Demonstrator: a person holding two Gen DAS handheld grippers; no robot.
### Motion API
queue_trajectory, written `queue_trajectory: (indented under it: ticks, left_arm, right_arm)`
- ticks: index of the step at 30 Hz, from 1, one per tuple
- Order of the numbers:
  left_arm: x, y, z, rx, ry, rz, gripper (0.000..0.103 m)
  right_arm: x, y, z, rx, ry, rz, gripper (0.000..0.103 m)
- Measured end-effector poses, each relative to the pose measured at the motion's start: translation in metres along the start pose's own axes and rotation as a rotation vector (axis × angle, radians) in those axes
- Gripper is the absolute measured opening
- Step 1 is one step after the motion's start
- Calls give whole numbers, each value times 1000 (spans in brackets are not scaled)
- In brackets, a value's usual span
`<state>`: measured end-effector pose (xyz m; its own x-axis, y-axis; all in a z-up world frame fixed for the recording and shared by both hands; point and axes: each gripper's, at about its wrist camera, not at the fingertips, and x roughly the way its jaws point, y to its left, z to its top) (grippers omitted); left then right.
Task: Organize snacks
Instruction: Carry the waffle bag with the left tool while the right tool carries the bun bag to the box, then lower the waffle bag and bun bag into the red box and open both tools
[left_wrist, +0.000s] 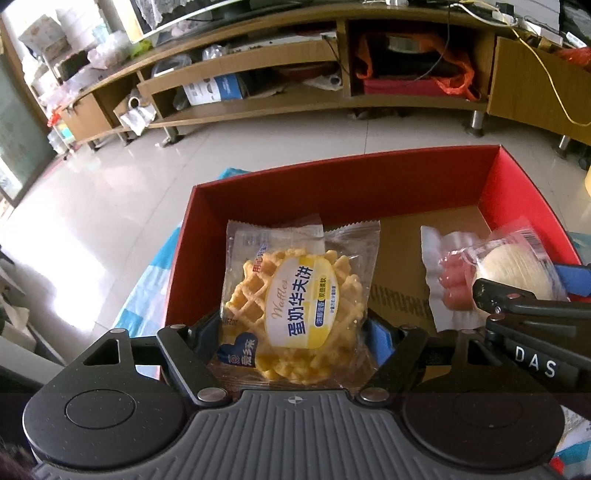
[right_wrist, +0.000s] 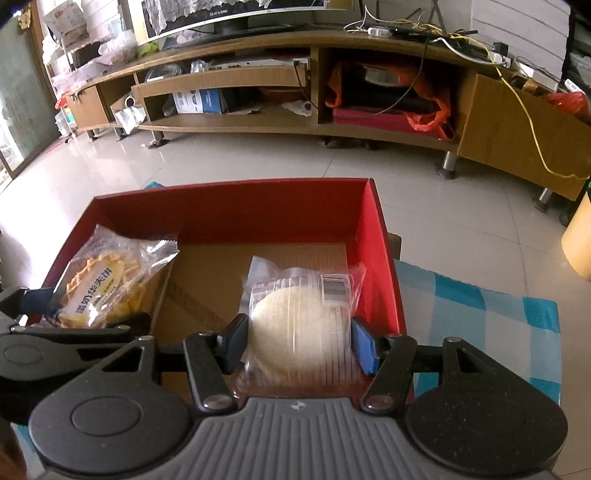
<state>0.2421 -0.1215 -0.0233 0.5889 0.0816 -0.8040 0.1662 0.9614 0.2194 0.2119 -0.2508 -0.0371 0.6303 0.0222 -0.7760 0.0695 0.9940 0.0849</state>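
- While both tongs reach forward over the near wall of the red box, the left tongs sit level at the box's left half and the right tongs at its right half, side by side.
- Left tongs: clenched on the waffle packet, blue pads pressing its lower sides.
- Waffle packet: long axis runs away from the tongs toward the far wall; its printed label reads sideways, and the crimped far end hangs over the cardboard floor of the box.
- Right tongs: gripping a clear packet holding a pale round cake, one pad on each flank.
- Round cake packet: barcode end points away from the tongs, toward the far right corner.
- Pink sausage packet: lies on the box floor, partly under the cake packet, between the two tongs.
- Box: stands on a blue-and-white checked cloth.
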Motion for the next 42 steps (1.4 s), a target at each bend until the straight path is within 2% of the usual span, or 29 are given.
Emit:
queue_trajectory:
  ticks: [4, 9, 16, 42]
  left_arm:
    - [-2, 1, 1, -6, -15, -4, 87]
    - [-3, 5, 1, -19, 7, -17, 88]
    - [-17, 12, 3, -26, -24, -26, 93]
    - [-55, 19, -14, -9, -101, -27, 95]
  right_arm:
    - [0, -2, 1, 5, 4, -11, 62]
    - [0, -1, 0, -5, 9, -16, 62]
    - [-13, 2, 5, -14, -41, -42, 68]
    - [-54, 11, -2, -39, -107, -44, 71]
